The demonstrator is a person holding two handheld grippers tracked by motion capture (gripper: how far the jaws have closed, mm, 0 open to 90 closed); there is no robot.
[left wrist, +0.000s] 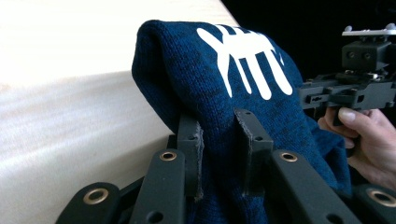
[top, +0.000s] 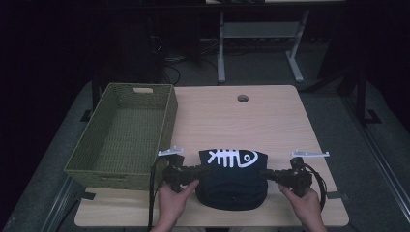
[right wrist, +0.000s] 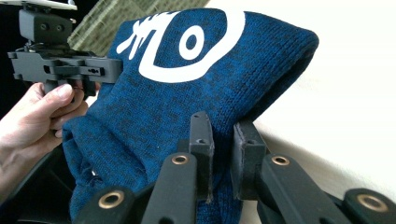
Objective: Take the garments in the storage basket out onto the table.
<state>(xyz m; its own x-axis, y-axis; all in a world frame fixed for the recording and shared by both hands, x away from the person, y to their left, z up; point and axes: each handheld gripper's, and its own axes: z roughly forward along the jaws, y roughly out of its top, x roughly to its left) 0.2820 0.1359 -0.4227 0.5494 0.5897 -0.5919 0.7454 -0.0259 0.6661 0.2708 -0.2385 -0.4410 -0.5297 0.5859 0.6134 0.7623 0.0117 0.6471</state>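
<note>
At lower centre, the left hand-held gripper (top: 193, 172) and right hand-held gripper (top: 269, 175) each pinch, apparently firmly, an opposite side of the sweater (top: 232, 179), basket (top: 123, 135) nearer the left.

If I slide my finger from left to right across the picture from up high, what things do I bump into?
Green woven basket → left gripper → dark blue knit garment with a white fish-skeleton print → right gripper. Both grippers pinch the garment's sides.
</note>
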